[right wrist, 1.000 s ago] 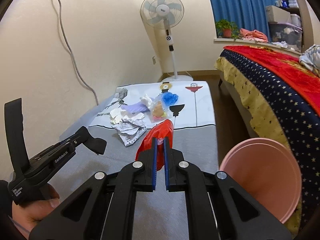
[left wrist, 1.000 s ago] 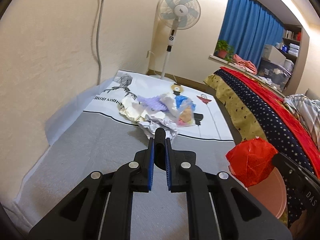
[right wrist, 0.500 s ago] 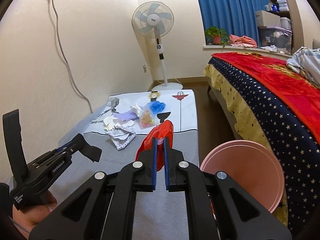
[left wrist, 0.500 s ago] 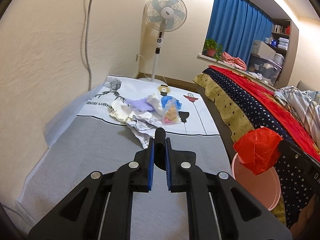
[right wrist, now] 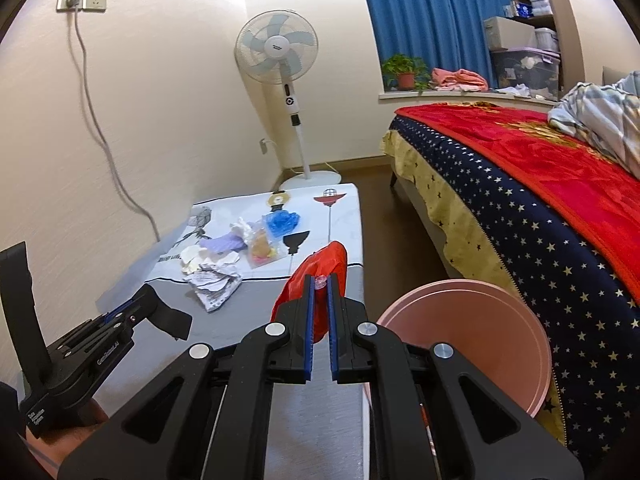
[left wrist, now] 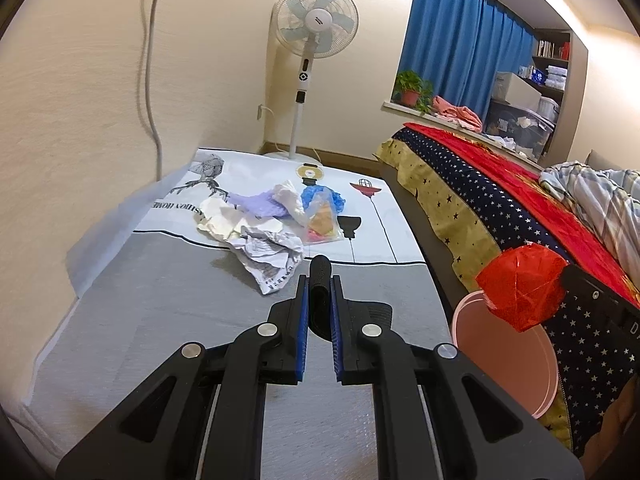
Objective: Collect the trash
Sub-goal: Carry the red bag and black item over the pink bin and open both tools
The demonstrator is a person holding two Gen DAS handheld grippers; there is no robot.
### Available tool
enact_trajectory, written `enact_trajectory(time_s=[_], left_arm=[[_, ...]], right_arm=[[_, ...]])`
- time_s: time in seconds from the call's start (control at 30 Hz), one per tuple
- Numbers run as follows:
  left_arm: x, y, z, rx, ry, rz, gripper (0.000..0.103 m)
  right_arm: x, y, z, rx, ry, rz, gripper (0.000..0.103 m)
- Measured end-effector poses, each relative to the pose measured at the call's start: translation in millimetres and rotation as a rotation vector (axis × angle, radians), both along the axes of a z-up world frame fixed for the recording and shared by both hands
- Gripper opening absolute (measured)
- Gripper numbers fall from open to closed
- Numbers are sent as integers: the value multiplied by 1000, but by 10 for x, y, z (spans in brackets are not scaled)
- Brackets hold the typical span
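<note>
So far I've bagged little: my right gripper (right wrist: 319,294) is clenched on a red wrapper (left wrist: 520,289) just above the pink bin (right wrist: 472,334) at the near right, my left gripper (left wrist: 319,294) pinches a black piece (left wrist: 320,280), and the trash pile (left wrist: 272,216) waits farther off on the mat (left wrist: 120,320).

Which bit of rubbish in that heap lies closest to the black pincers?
The crumpled white printed paper at the heap's front edge, on the grey cloth. The lilac piece and blue piece lie farther back.
</note>
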State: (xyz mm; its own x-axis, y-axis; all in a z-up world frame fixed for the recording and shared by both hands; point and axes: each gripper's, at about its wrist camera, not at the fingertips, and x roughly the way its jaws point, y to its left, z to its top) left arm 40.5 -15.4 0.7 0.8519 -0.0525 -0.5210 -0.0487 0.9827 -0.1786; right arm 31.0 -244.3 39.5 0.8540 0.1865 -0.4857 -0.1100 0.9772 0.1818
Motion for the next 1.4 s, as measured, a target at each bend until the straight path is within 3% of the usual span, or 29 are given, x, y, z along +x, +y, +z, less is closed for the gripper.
enact_trajectory(time_s=[0.47, 1.07, 1.4], left_arm=[[242, -421, -132, -6, 22, -75, 10], [493, -1472, -315, 46, 19, -333, 10], [564, -1711, -474, 48, 75, -409, 10]], right_arm=[[103, -335, -90, -67, 28, -152, 6], [70, -1054, -263, -101, 101, -408, 6], [99, -1124, -309, -105, 122, -435, 6]])
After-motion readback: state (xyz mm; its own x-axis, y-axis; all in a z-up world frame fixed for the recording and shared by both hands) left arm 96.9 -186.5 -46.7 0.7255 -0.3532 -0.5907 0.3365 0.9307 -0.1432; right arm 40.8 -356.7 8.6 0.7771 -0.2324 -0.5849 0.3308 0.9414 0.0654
